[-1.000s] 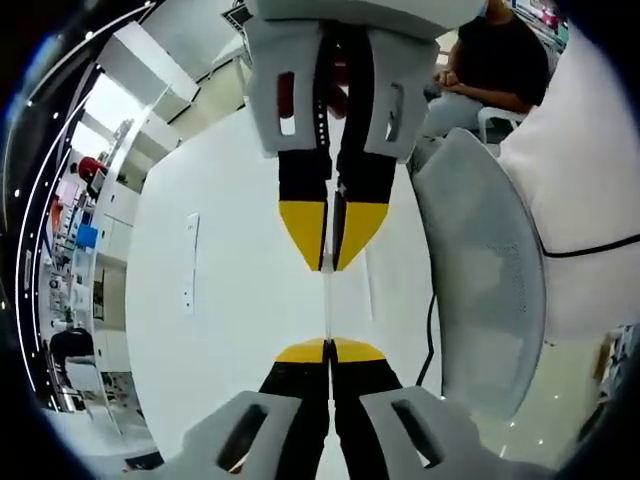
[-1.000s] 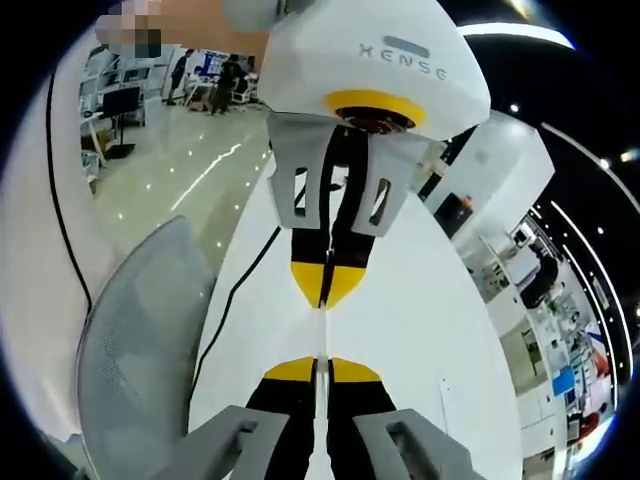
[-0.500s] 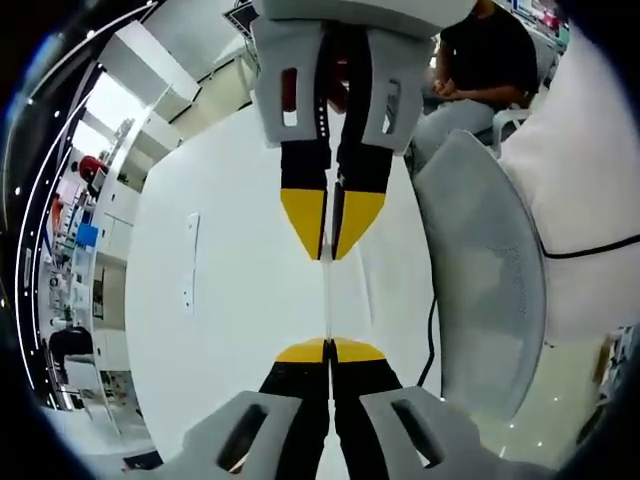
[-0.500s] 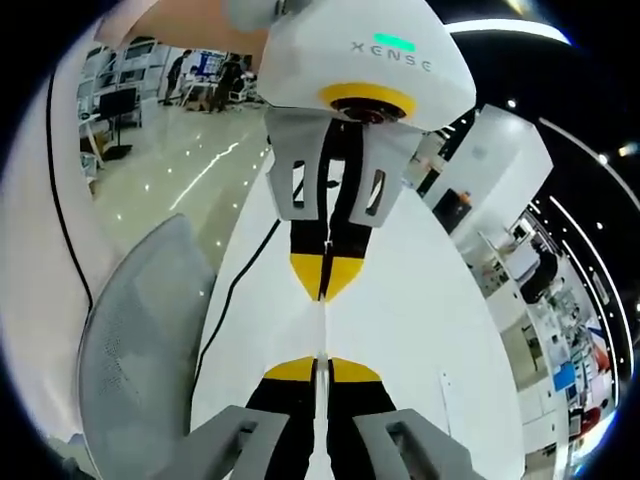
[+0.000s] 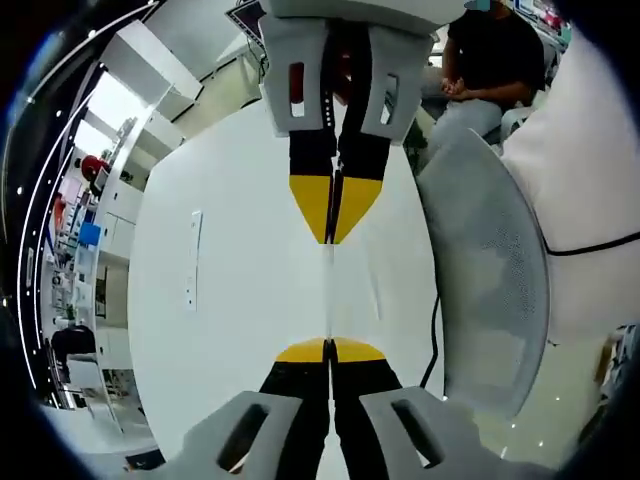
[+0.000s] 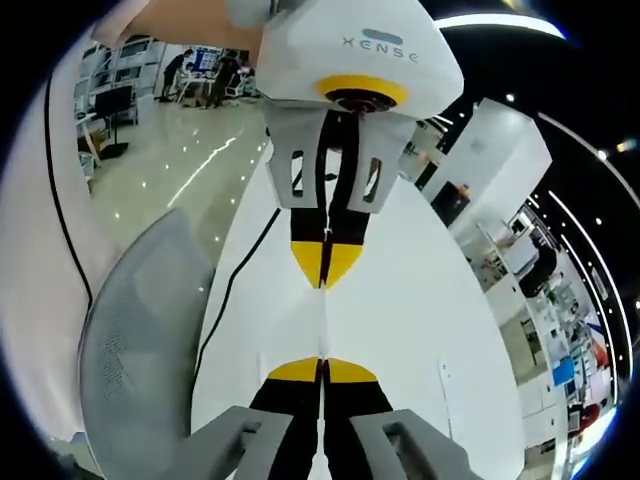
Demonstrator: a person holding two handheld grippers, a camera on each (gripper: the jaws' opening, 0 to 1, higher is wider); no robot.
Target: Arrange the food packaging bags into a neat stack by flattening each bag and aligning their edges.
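A thin clear packaging bag [image 5: 328,295] shows edge-on as a pale line stretched between the two grippers above the white table [image 5: 240,300]. My left gripper [image 5: 329,343] rises from the bottom of the left gripper view, jaws pressed together on the bag's near end. Opposite it, the right gripper [image 5: 330,238] comes down from the top, shut on the far end. In the right gripper view the same bag [image 6: 322,320] runs from my right gripper [image 6: 321,360] up to the left gripper [image 6: 323,283].
A grey mesh chair [image 5: 490,280] stands at the table's edge, also seen as the chair [image 6: 140,340]. A black cable [image 6: 235,285] trails along the table edge. A seated person [image 5: 490,60] is behind. A white strip [image 5: 190,260] lies on the table.
The two grippers have drawn apart, so the pale line of the bag between their tips is longer. Both stay shut.
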